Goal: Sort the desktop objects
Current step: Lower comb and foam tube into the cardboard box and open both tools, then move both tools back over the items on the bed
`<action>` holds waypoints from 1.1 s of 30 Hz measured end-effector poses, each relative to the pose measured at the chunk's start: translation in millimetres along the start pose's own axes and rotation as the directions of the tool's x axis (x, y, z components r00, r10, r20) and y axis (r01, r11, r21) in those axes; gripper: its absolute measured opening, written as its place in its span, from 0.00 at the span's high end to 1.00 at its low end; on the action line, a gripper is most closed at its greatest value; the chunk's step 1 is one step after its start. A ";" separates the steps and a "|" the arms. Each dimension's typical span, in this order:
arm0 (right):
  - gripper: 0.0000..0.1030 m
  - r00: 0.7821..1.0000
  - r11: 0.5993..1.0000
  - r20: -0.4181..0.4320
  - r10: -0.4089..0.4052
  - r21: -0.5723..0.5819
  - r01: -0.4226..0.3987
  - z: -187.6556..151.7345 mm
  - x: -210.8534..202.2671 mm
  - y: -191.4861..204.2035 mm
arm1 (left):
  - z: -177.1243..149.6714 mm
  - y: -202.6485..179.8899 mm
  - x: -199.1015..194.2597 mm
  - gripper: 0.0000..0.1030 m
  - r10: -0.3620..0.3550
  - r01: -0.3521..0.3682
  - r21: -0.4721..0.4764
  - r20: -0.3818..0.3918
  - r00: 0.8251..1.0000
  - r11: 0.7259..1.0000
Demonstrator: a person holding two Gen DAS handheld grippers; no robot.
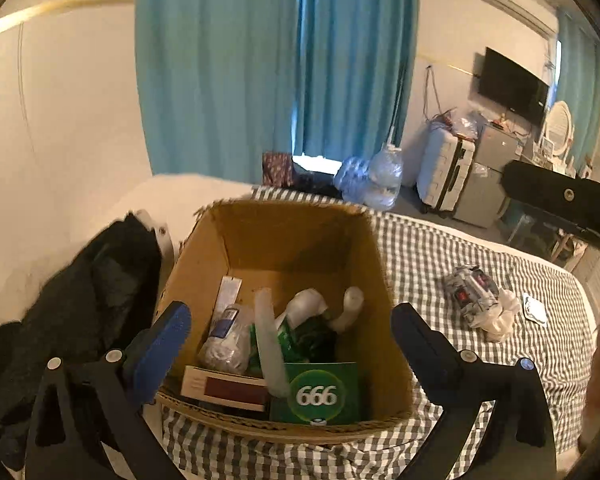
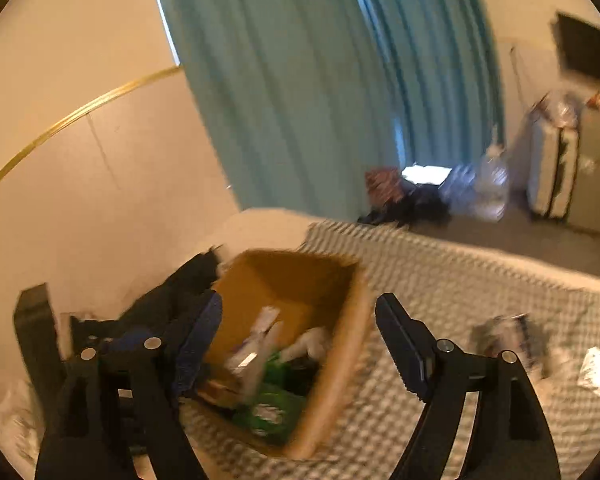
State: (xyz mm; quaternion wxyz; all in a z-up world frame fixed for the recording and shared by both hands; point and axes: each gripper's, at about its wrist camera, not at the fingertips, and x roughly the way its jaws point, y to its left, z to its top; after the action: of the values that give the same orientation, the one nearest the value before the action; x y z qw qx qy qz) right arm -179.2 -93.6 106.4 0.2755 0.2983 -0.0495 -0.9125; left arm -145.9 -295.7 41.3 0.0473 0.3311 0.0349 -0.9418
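An open cardboard box (image 1: 380, 280) stands on the grey checked cloth (image 1: 428, 256). Inside lie a green packet marked 666 (image 1: 320, 394), white tubes (image 1: 270, 340), a red and white carton (image 1: 224, 388) and a clear bag of white bits (image 1: 224, 344). My left gripper (image 1: 290, 312) hangs open over the near half of the box, holding nothing. The blurred right wrist view shows my right gripper (image 2: 300, 300) open and empty above the same box (image 2: 340, 360). To the right on the cloth lie a crumpled grey packet (image 1: 474, 294) (image 2: 504, 340) and a small white packet (image 1: 535, 312) (image 2: 596, 372).
A black garment (image 1: 100, 292) is heaped against the box's left side. A black bar (image 1: 560, 196) reaches in from the right edge. Beyond the cloth's far edge, water bottles (image 1: 384, 176) and a white suitcase (image 1: 444, 172) stand on the floor by the teal curtain (image 1: 220, 80).
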 end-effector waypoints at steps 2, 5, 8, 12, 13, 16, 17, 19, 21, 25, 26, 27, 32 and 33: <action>0.23 0.998 0.999 0.041 -0.053 0.004 0.053 -3.2 -27.7 -21.5 | 0.1 -21.4 -15.8 0.00 -0.013 0.012 0.024 0.032 0.999 1.000; 0.23 0.987 0.991 0.092 -0.135 0.040 0.132 -4.7 -69.2 -48.3 | 3.4 -53.2 -34.6 0.00 -0.076 0.074 0.045 0.062 0.995 0.996; 0.16 0.963 0.975 0.159 -0.216 0.088 0.205 -5.0 -118.9 -68.1 | 7.5 -98.0 -61.5 0.00 -0.140 0.131 0.093 0.105 0.985 0.987; 0.07 0.939 0.963 0.222 -0.261 0.127 0.238 -3.2 -178.8 -91.5 | 10.4 -150.6 -91.3 0.00 -0.172 0.155 0.124 0.140 0.975 0.980; 0.05 0.927 0.955 0.236 -0.291 0.127 0.267 -5.2 -196.4 -98.5 | 10.2 -162.2 -97.6 0.00 -0.182 0.165 0.126 0.142 0.973 0.978; 0.00 0.905 0.940 0.255 -0.340 0.135 0.315 -13.8 -227.8 -114.2 | 2.9 -195.8 -112.3 0.00 -0.212 0.194 0.127 0.147 0.966 0.973; 0.00 0.896 0.934 0.265 -0.356 0.141 0.329 -21.3 -239.9 -122.0 | -2.8 -207.5 -114.9 0.00 -0.215 0.197 0.128 0.145 0.966 0.972; 0.00 0.880 0.923 0.280 -0.384 0.149 0.356 -39.7 -261.0 -132.4 | -19.0 -229.8 -116.5 0.00 -0.226 0.207 0.136 0.141 0.964 0.969; 0.00 0.864 0.905 0.272 -0.425 0.145 0.399 -59.3 -274.3 -150.9 | -34.2 -245.0 -114.7 0.00 -0.228 0.211 0.133 0.126 0.965 0.968; 0.00 0.858 0.886 0.222 -0.464 0.128 0.446 -108.0 -277.3 -179.7 | -68.2 -271.2 -96.9 0.00 -0.224 0.218 0.096 0.054 0.973 0.971; 0.00 0.848 0.877 0.222 -0.481 0.133 0.462 -122.7 -278.5 -189.6 | -79.5 -278.6 -88.8 0.00 -0.207 0.203 0.090 0.029 0.978 0.975; 0.00 0.844 0.871 0.217 -0.491 0.141 0.470 -132.0 -281.3 -195.0 | -85.3 -282.1 -83.8 0.00 -0.199 0.197 0.089 0.018 0.980 0.976; 0.00 0.843 0.842 0.134 -0.522 0.238 0.484 -179.5 -267.2 -233.6 | -124.3 -309.8 -50.5 0.00 -0.163 0.168 0.085 -0.063 0.985 0.982; 0.00 0.845 0.840 0.117 -0.521 0.245 0.484 -185.6 -262.5 -238.9 | -130.8 -315.2 -43.9 0.00 -0.164 0.171 0.093 -0.084 0.983 0.981</action>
State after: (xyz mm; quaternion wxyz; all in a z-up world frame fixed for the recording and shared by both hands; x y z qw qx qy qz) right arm -10.1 261.3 29.7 -0.0124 0.2443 -0.0882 -0.9656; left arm -66.1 32.9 -22.1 -0.0502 0.3645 0.0172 -0.9297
